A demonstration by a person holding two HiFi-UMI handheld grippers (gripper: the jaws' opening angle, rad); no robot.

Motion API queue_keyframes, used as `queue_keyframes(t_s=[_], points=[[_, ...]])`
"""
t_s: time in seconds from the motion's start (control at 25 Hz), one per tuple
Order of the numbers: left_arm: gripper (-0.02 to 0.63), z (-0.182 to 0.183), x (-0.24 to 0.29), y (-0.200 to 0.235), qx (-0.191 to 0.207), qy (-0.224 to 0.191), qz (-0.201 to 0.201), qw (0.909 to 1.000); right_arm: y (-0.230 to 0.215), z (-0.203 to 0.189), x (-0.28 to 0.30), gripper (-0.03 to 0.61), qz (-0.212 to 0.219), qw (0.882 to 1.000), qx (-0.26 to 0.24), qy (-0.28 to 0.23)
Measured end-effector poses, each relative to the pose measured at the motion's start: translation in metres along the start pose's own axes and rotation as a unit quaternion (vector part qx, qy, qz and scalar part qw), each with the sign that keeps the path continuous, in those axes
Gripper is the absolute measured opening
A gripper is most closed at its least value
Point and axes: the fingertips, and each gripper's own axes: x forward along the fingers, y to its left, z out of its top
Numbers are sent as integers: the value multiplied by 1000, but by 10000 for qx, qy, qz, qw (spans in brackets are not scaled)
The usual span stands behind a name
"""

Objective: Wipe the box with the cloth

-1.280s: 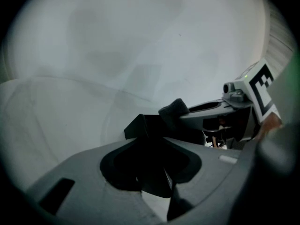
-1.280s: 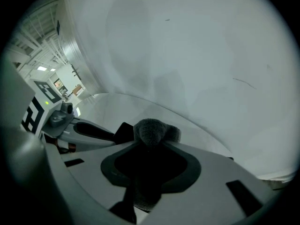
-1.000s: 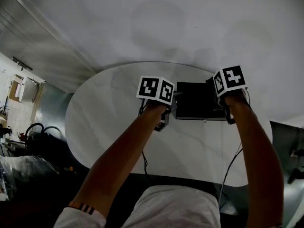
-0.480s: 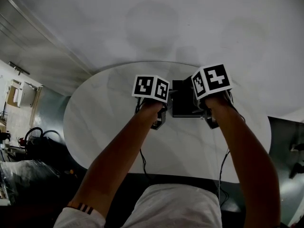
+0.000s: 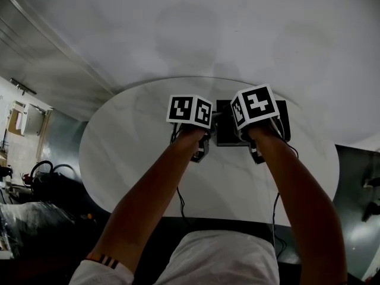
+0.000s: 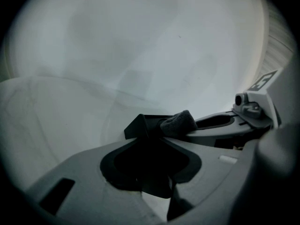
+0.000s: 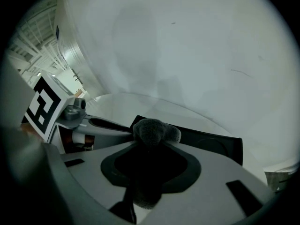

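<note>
A flat dark box [image 5: 226, 134] lies on the white oval table [image 5: 130, 147]. My left gripper [image 5: 211, 133] holds the box's left end, its jaws closed on that edge; the corner of the box [image 6: 138, 125] sticks out past my left gripper [image 6: 151, 136]. My right gripper [image 5: 244, 134] is over the left half of the box, shut on a grey cloth. The bunched cloth [image 7: 154, 131] bulges from the tip of my right gripper [image 7: 153, 140] onto the box top [image 7: 213, 145]. The cloth [image 6: 178, 123] also shows in the left gripper view. The two grippers stand close together.
The table's curved front edge [image 5: 196, 217] is near my body, with the grippers' cables [image 5: 180, 200] hanging over it. Dark floor with coiled cables [image 5: 44, 165] lies to the left. A pale wall [image 5: 237, 28] rises behind the table.
My right gripper has slid left across the box top with the cloth, from the right end to near the left gripper. The left gripper and the box have not moved.
</note>
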Motion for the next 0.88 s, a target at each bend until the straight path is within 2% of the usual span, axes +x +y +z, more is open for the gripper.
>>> queue_keyframes(t_s=[0.2, 0.44, 0.6, 0.72, 0.88], points=[[118, 0, 0, 2, 35, 9, -3, 10000, -30, -10, -10, 98, -198, 9998, 16, 35], [120, 1, -1, 1, 57, 12, -26, 10000, -85, -27, -35, 98, -665, 9974, 263, 34], [120, 1, 0, 2, 76, 16, -25, 10000, -105, -35, -44, 98, -845, 9956, 400, 21], [120, 0, 1, 1, 88, 13, -21, 10000, -94, -34, -47, 98, -785, 9961, 391, -92], [120, 0, 1, 4, 80, 21, -45, 10000, -40, -29, -40, 98, -323, 9983, 367, -330]])
